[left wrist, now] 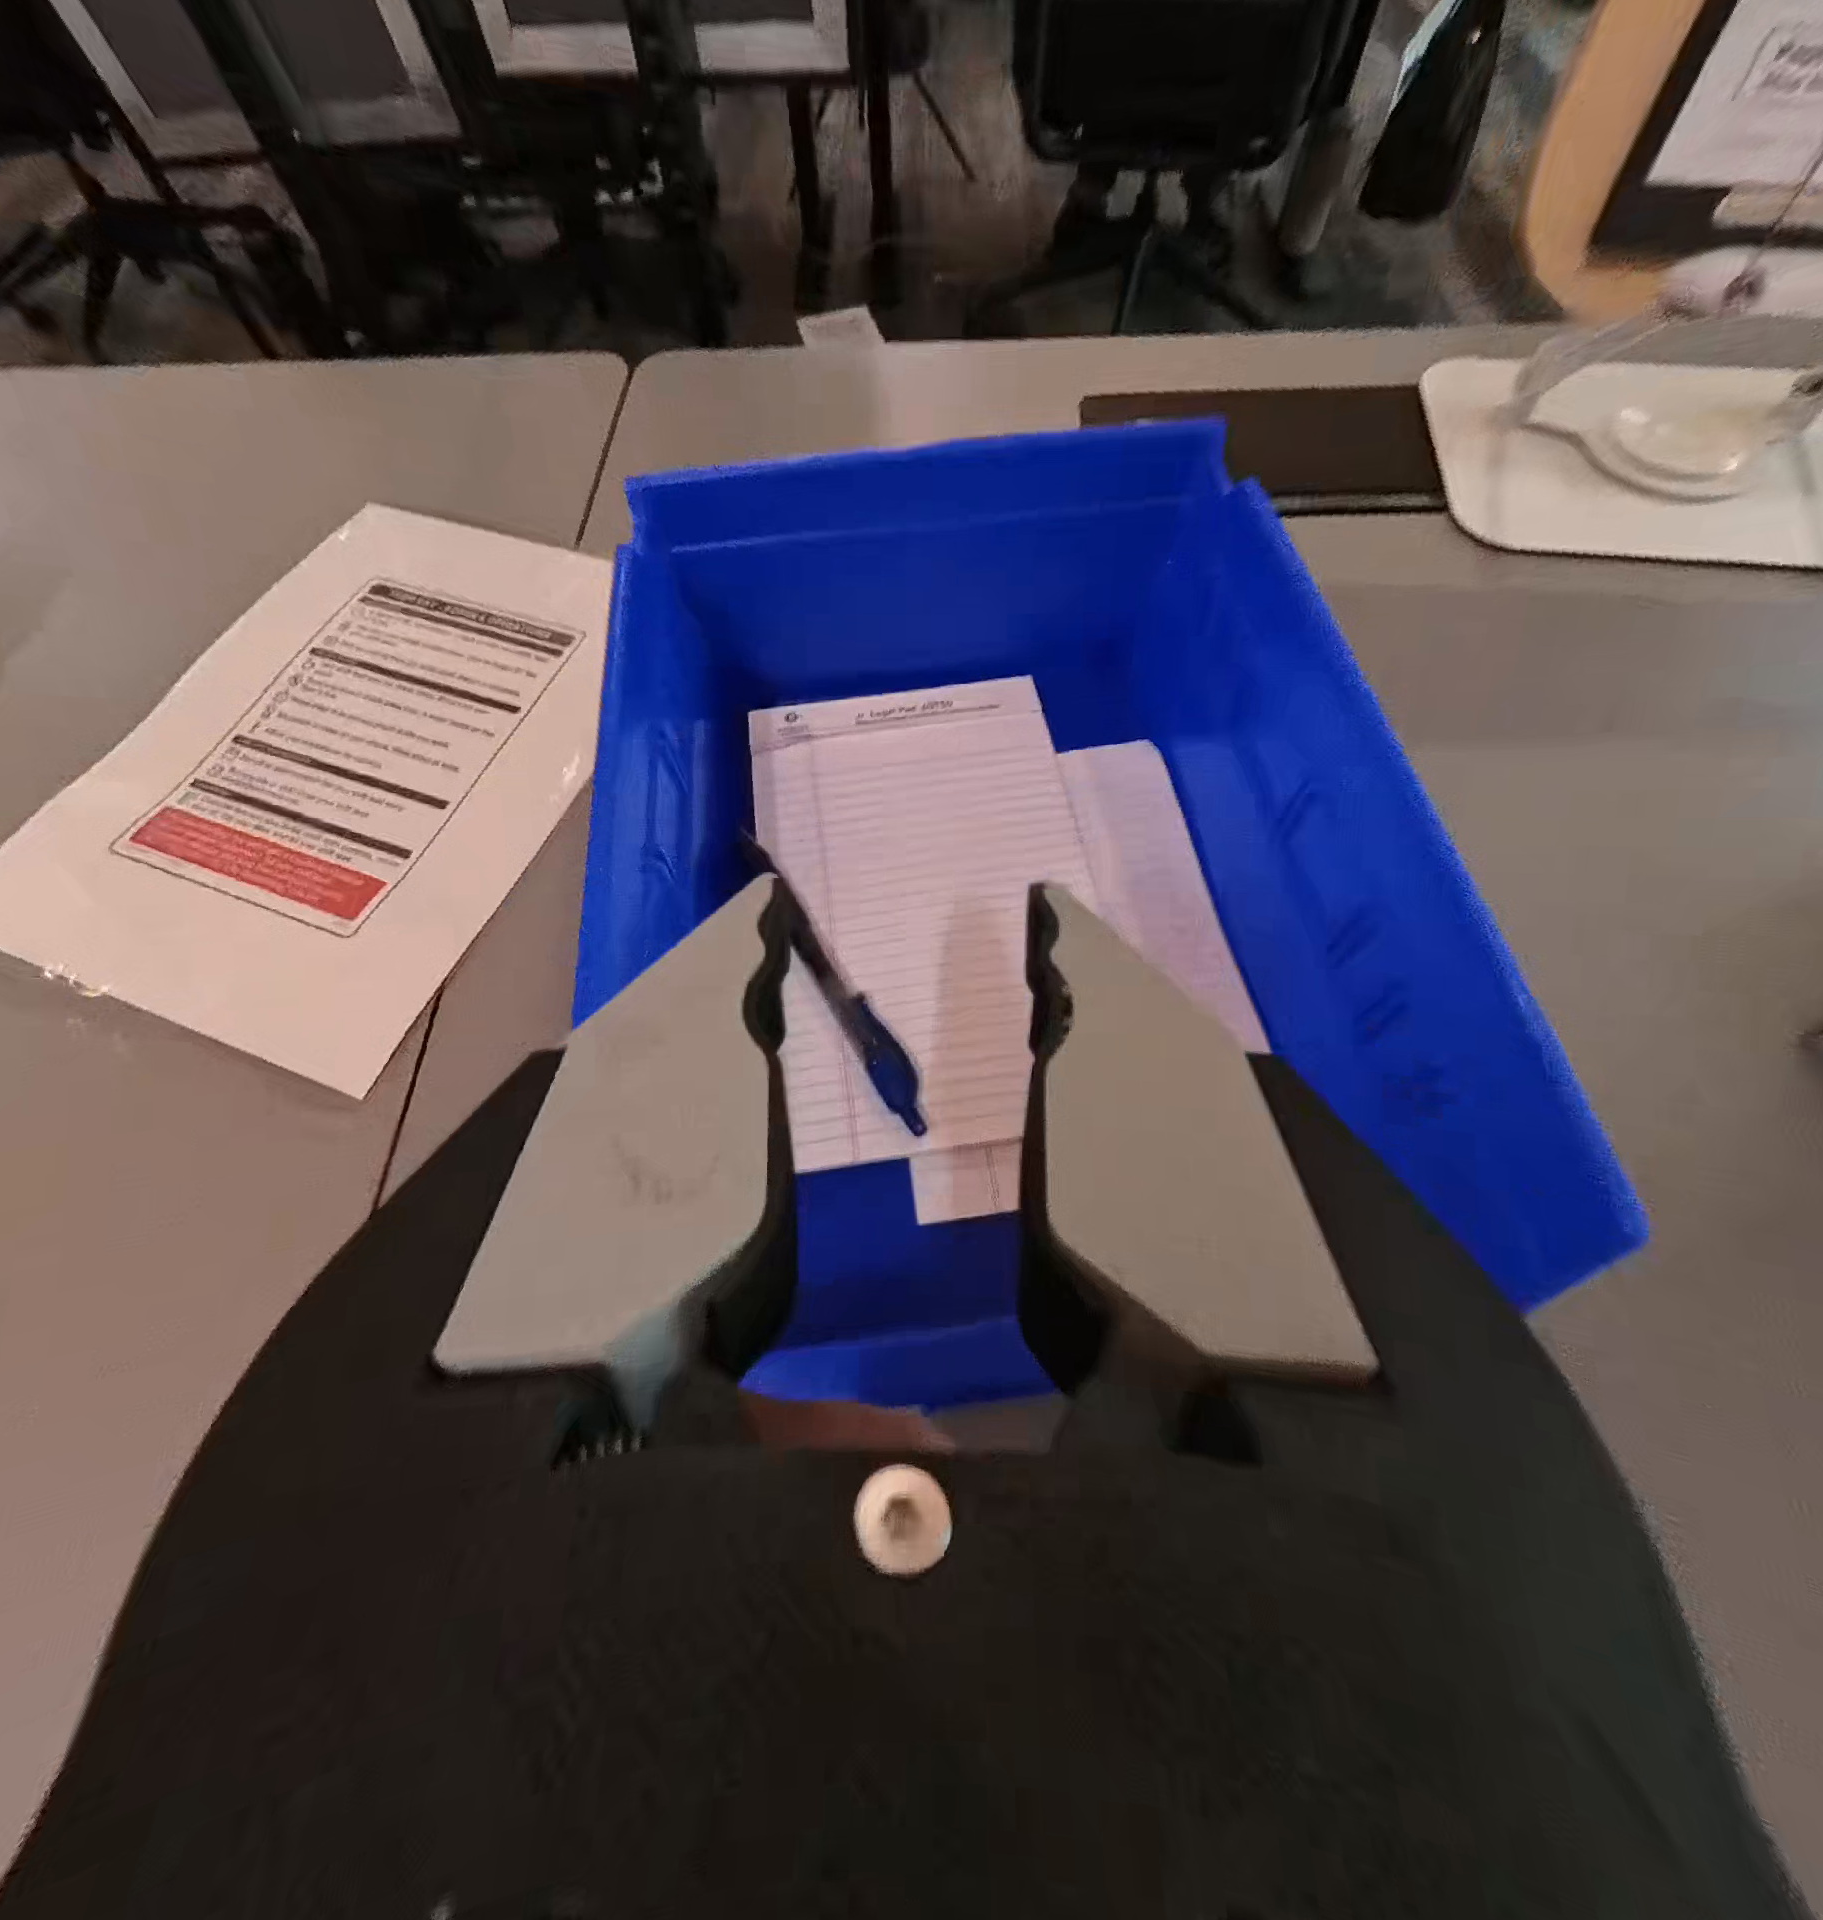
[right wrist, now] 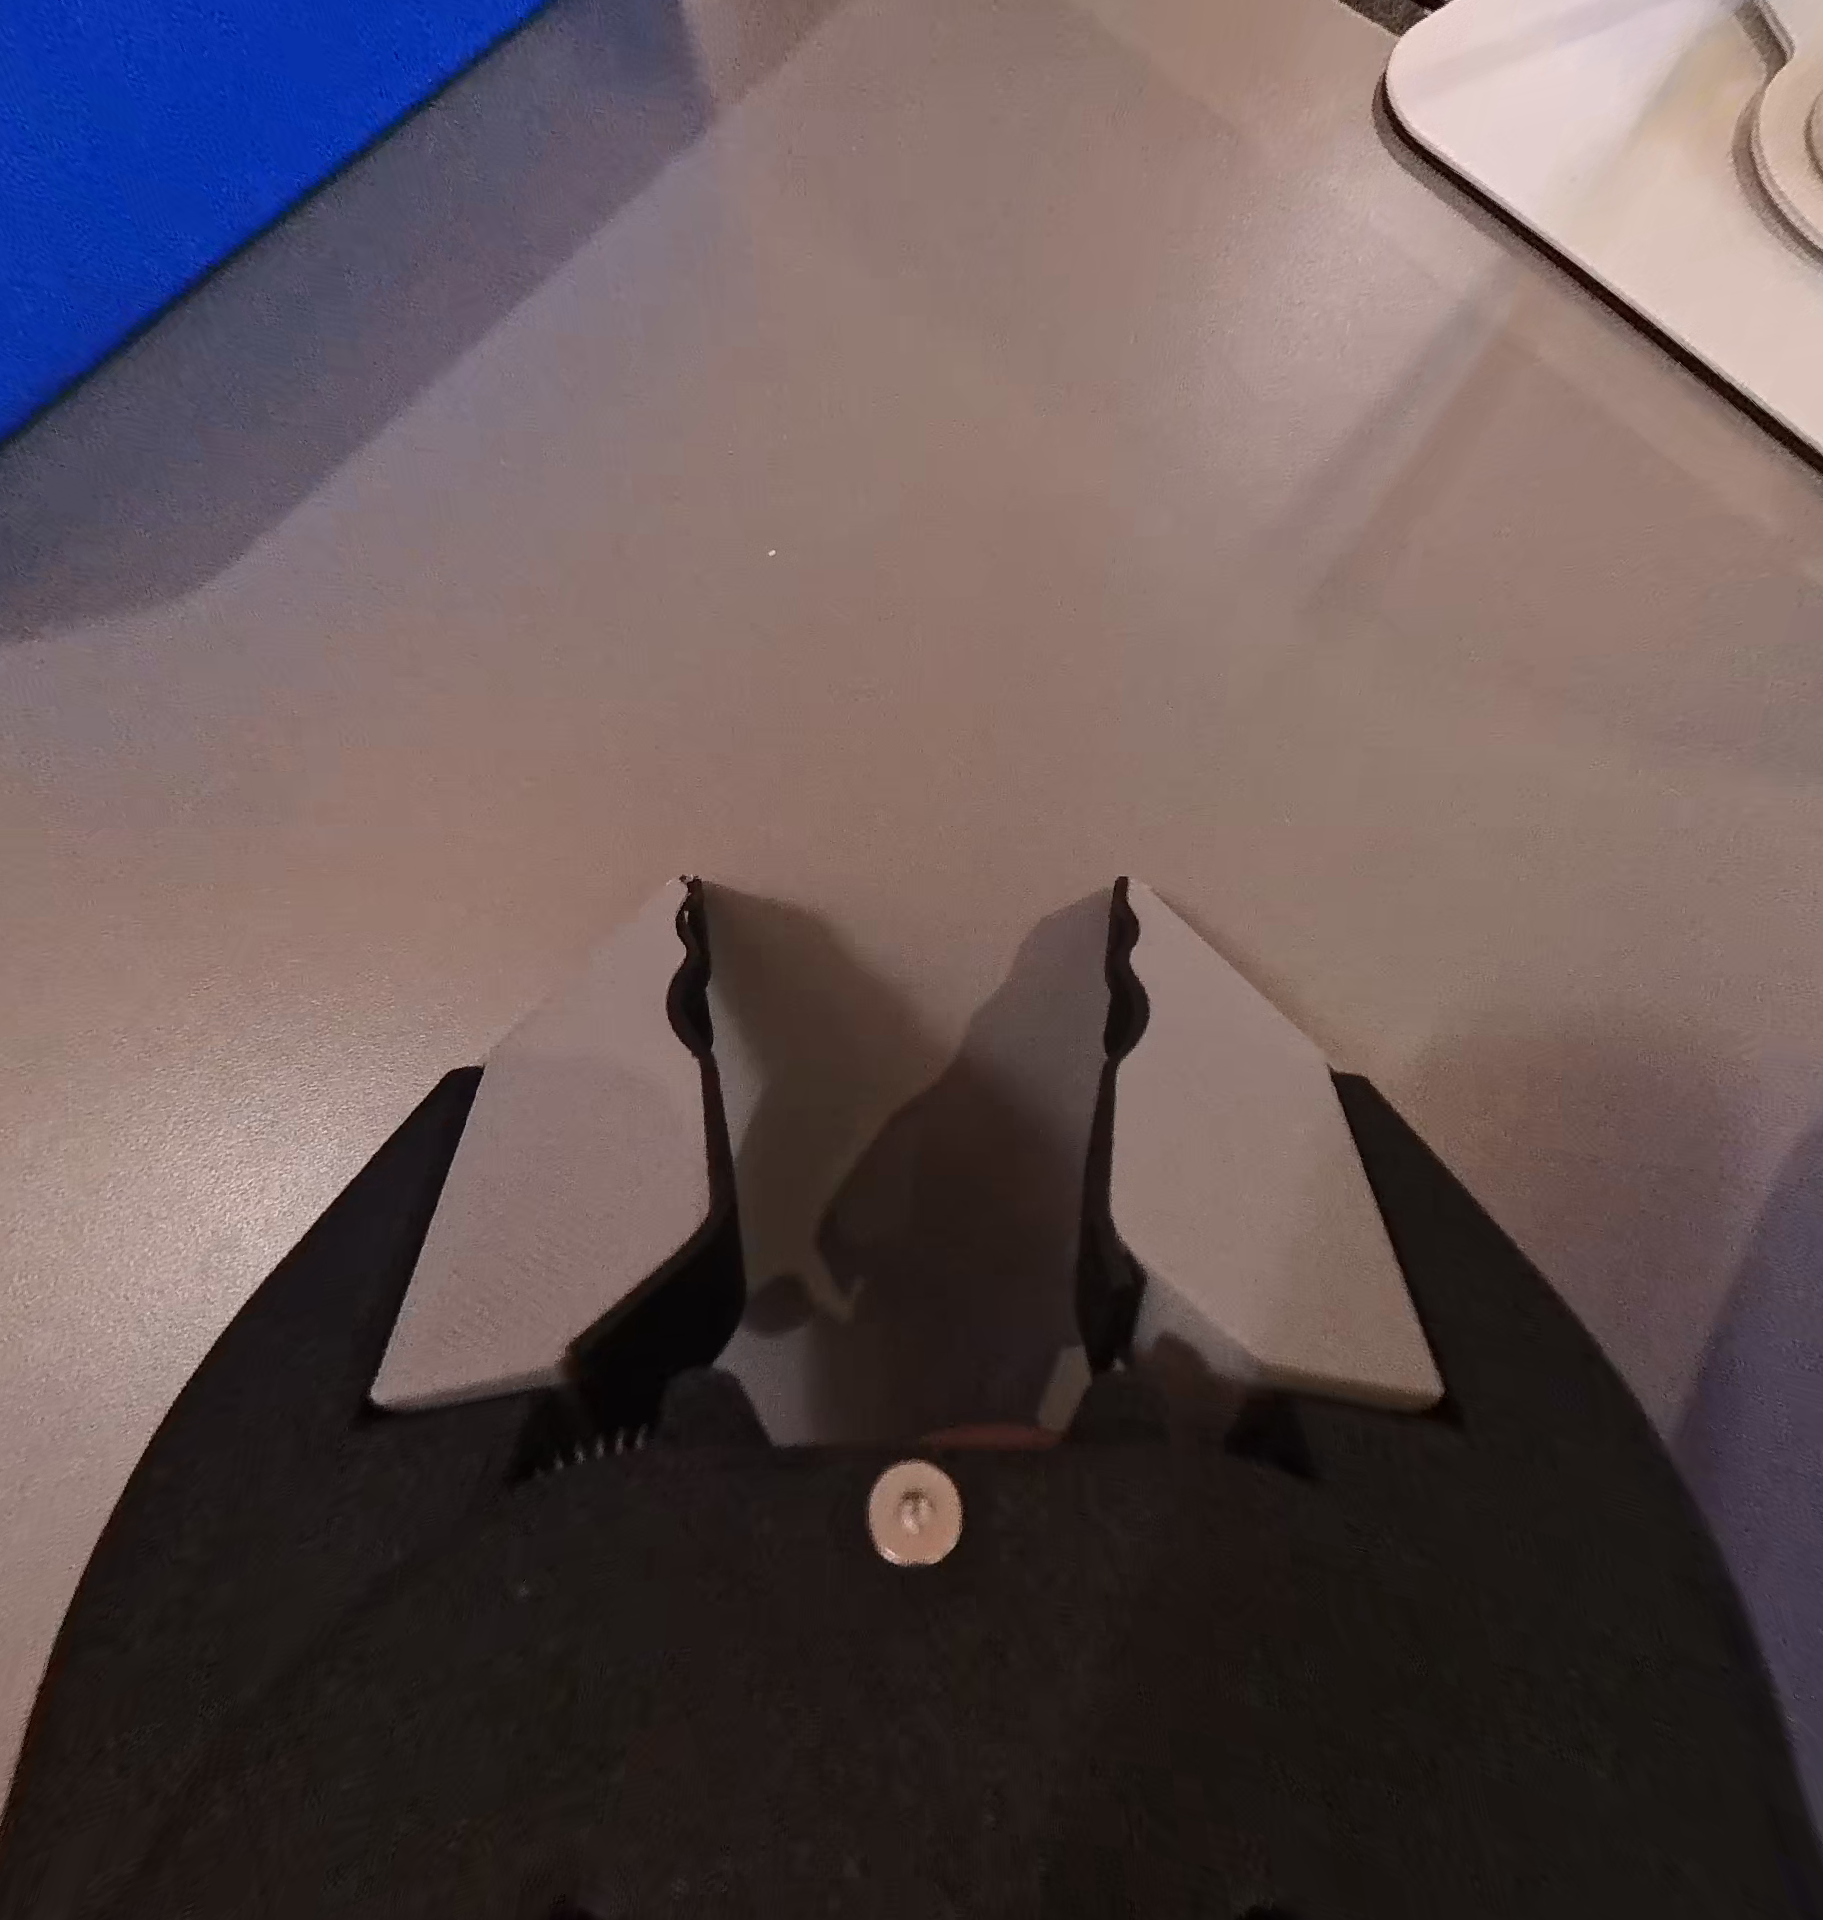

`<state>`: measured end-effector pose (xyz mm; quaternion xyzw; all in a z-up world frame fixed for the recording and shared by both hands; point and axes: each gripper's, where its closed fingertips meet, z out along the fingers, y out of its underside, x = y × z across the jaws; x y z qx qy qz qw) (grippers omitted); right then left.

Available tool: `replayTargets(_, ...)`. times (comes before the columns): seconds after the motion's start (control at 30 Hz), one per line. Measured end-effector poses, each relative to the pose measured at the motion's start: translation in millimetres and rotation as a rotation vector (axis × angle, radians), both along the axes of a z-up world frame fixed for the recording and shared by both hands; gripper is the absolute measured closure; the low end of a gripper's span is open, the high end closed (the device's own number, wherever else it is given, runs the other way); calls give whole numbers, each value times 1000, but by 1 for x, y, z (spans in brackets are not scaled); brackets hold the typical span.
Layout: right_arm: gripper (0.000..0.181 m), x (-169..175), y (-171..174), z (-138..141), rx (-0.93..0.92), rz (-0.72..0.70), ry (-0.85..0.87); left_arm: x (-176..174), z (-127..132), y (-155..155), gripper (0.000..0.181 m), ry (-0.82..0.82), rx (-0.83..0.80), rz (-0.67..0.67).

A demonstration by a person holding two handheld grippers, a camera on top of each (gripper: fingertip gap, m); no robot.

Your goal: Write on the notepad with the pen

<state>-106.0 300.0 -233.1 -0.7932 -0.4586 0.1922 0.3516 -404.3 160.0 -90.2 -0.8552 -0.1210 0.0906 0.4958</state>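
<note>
Pen [left wrist: 857, 1023] lies diagonally on notepad [left wrist: 912, 894], frame centre, inside blue bin [left wrist: 1302, 831]. Left tongs [left wrist: 902, 894] wide, empty, above. Right tongs [right wrist: 902, 883] wide over bare worktop [right wrist: 990, 520]. Advice: descend, straddle pen mid-barrel, close squarely.

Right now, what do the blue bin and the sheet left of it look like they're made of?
The blue bin looks like moulded plastic: uniform colour, a soft sheen, ribbed marks on its wall. The sheet looks like printed paper in a clear laminate or sleeve, judging by its glossy, glinting edge; which one I can't tell.
</note>
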Motion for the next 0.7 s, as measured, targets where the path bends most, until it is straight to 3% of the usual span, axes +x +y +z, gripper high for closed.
replayTargets(0.2,107,0,-2,0,-1,-1,0,-8,-55,13,136,3,-151,49)
replayTargets(0.43,107,0,-3,0,-1,1,0,-34,-93,12,136,128,-343,146)
replayTargets(0.57,106,0,-3,0,-2,3,0,-34,-119,9,132,70,-419,141)
replayTargets(0.7,106,0,-3,0,-2,3,0,-35,-125,6,134,53,-471,141)
